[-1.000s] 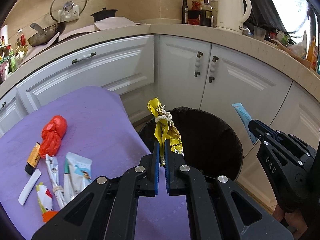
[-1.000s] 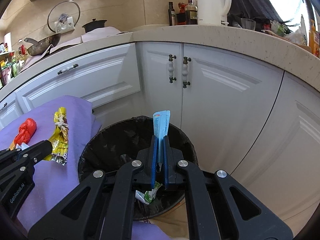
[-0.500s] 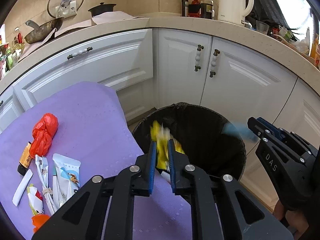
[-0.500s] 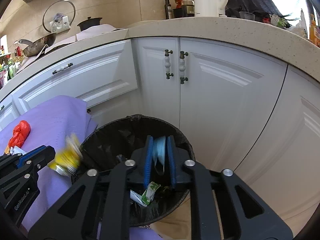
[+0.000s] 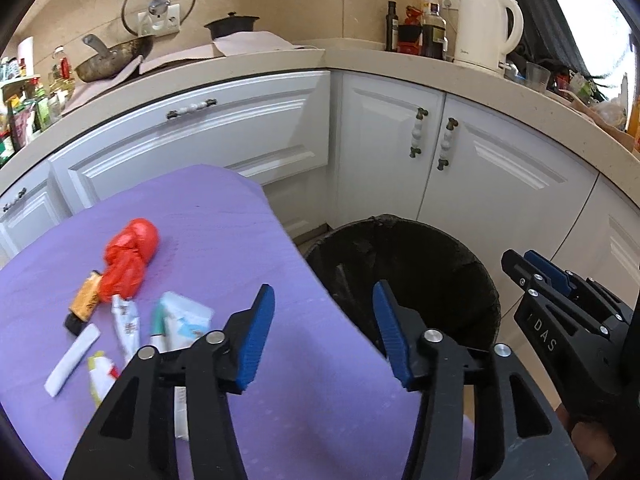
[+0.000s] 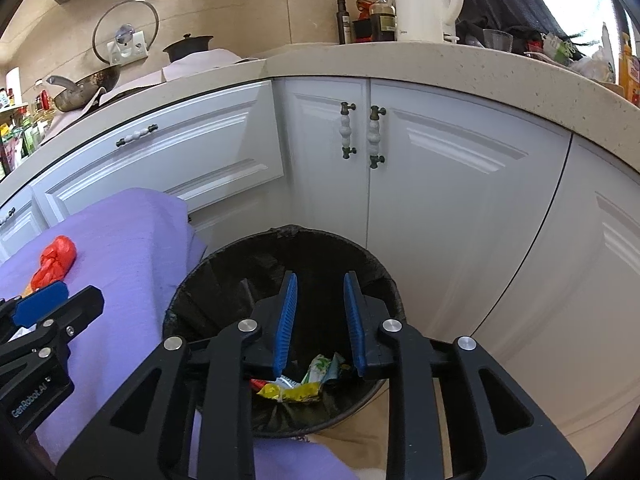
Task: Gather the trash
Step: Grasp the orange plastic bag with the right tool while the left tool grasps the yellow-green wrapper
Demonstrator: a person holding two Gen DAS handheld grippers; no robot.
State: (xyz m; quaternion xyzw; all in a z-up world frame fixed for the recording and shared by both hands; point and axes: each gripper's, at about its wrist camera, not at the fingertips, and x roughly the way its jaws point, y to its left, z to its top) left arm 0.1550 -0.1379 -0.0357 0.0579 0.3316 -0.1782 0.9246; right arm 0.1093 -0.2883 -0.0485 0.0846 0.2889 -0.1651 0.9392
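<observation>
A black-lined trash bin (image 5: 472, 280) stands on the floor beside a purple-covered table (image 5: 248, 240). My left gripper (image 5: 324, 300) is open and empty over the table's right edge next to the bin. My right gripper (image 6: 318, 284) is open and empty above the bin (image 6: 188, 292). A yellow wrapper (image 6: 290, 392) and other wrappers lie at the bin's bottom. On the table lie a red plastic bag (image 5: 128, 256), an orange-black tube (image 5: 82, 302), a white stick (image 5: 72, 360) and several tubes and sachets (image 5: 180, 320).
White kitchen cabinets (image 5: 380, 152) curve behind the bin under a beige countertop (image 6: 480, 56). On it stand a white kettle (image 5: 486, 32), bottles (image 5: 416, 28), a pan (image 5: 112, 60) and a glass lid. The right gripper's body (image 5: 580, 332) shows at the right of the left wrist view.
Both grippers opened. The yellow wrapper left the left gripper and the blue packet left the right gripper; both fell into the bin. The left gripper shifted left over the table.
</observation>
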